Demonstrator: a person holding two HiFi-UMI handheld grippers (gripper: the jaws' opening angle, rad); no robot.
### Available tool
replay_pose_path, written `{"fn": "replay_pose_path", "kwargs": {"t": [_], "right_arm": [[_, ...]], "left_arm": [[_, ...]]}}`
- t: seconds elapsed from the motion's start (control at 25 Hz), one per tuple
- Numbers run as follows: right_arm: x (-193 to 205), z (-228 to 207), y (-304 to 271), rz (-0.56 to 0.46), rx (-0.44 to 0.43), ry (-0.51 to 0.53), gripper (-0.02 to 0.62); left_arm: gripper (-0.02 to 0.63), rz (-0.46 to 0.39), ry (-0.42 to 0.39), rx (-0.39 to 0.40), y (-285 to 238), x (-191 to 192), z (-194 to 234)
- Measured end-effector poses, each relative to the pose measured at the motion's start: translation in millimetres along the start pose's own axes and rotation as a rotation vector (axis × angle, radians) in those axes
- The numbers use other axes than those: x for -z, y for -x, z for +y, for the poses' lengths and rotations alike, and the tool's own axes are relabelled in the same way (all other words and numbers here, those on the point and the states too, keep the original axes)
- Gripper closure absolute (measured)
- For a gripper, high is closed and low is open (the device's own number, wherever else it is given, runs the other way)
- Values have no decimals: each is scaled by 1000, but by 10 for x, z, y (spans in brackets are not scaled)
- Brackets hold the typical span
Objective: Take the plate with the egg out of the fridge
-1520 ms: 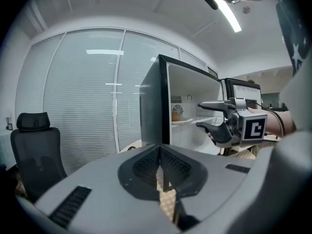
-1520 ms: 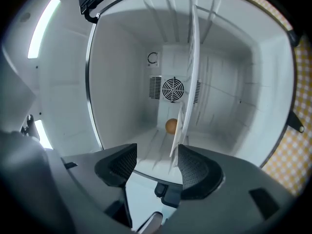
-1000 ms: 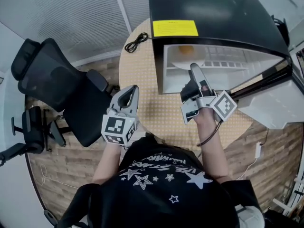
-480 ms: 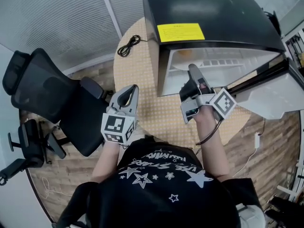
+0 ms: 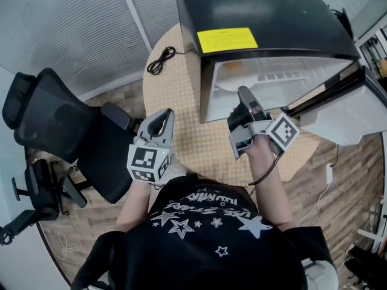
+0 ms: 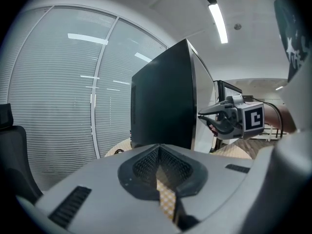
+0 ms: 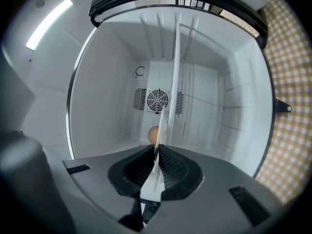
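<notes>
Right gripper view: R gripper closing, plate rim btwn jaws.

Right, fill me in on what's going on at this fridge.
A person holds a gripper in each hand at a small fridge that stands open on a round table. The right gripper reaches inside, and its jaws are closing on the rim of the white plate that carries the egg. The plate is not yet out of the fridge. The left gripper hangs beside the fridge, jaws together and empty.
</notes>
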State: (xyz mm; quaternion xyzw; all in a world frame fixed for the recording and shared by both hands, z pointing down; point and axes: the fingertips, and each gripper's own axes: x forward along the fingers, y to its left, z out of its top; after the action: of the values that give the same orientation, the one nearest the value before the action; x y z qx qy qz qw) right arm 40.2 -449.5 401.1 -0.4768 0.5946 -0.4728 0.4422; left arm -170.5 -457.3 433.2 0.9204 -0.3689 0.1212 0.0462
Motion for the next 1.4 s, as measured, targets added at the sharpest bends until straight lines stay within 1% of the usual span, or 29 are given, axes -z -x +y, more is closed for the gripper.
{"fn": "replay_pose_path", "kwargs": {"t": [0.2,0.36,0.52,0.56,0.64,0.84,0.92,1.0,1.04,1.2,1.4], "right_arm": [[13,44,176,-14,-10,-2,549],[20,77,225,-4,-42,2,549],[-54,47,232,-1,-41,-6,546],[-61,38,231,6,-36,-2,535],[-44,43,226,19,-33,3,485],[-86,18,159,55,-55,-15,485],[-106,-5,127,71,-59,-34,488],[-99,-18,99,88,-53,-28,516],[-94,-20,91,95,-51,-28,518],[-116,-10,103,101,-75,-101,532],[-149,-19,181,135,-87,-126,537]], "left_arm": [[600,-3,-6,35,-35,-6,-90],[601,-8,-13,59,-98,-29,-194],[601,-2,-13,64,-214,-23,-266],[601,-3,-12,62,-228,-29,-273],[601,-9,-8,56,-215,-47,-269],[600,-11,0,34,-213,-52,-337],[601,-4,2,23,-215,-35,-376],[600,2,6,9,-191,-16,-380],[600,4,7,0,-173,-8,-376],[601,17,10,-43,-104,14,-377],[600,27,14,-83,-78,24,-445]]}}
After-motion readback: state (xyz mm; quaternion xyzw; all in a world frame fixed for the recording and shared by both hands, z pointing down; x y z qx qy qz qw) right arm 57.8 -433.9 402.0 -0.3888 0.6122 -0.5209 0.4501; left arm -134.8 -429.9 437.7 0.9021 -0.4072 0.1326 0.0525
